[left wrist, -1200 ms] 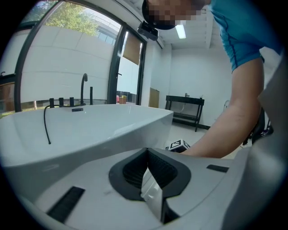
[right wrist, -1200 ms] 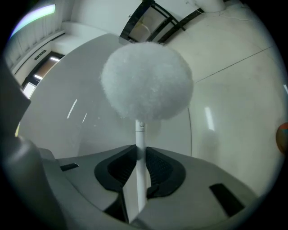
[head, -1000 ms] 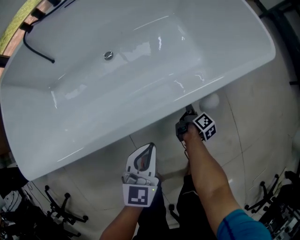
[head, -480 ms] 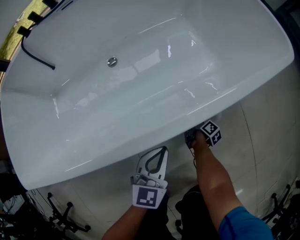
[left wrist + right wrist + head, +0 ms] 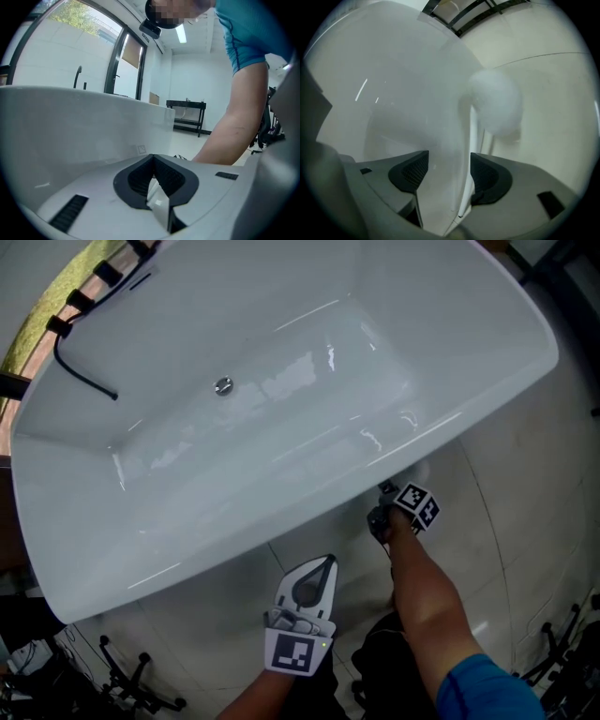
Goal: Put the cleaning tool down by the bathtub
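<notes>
Right tool jaws opening, wide apart, duster handle between; fluffy head just ahead against bathtub. Head view hides handle. Left tool jaws together, empty.

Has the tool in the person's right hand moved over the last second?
No, hardly: the right tool stays just outside the bathtub rim; its jaws are opening around the handle of the cleaning tool.
</notes>
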Action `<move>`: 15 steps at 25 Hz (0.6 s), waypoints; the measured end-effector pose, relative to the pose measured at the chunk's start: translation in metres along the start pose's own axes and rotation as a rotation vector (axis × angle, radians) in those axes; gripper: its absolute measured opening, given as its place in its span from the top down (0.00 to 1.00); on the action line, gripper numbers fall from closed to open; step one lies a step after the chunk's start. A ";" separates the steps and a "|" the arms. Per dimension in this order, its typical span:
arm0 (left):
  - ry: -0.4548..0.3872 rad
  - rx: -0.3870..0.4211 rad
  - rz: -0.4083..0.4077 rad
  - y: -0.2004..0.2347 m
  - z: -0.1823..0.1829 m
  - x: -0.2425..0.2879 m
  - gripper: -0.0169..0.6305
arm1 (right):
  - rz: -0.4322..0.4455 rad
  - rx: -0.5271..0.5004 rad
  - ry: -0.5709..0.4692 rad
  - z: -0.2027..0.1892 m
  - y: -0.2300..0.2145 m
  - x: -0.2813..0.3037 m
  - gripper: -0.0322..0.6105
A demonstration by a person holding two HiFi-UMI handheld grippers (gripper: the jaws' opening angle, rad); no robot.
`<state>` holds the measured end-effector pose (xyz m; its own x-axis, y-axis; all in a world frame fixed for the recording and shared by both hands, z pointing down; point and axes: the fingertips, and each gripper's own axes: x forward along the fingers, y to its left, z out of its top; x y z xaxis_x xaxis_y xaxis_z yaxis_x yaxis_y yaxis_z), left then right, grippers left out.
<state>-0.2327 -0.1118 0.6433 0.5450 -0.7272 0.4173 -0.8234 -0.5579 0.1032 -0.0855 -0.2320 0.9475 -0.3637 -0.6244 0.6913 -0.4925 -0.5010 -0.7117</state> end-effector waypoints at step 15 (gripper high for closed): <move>-0.043 -0.061 0.021 -0.008 0.080 -0.051 0.98 | 0.298 -0.320 -0.015 -0.022 0.131 -0.172 0.86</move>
<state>-0.2415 -0.1029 0.5488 0.5327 -0.7558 0.3808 -0.8422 -0.5177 0.1505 -0.1045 -0.1773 0.7380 -0.5166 -0.7237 0.4575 -0.5888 -0.0877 -0.8035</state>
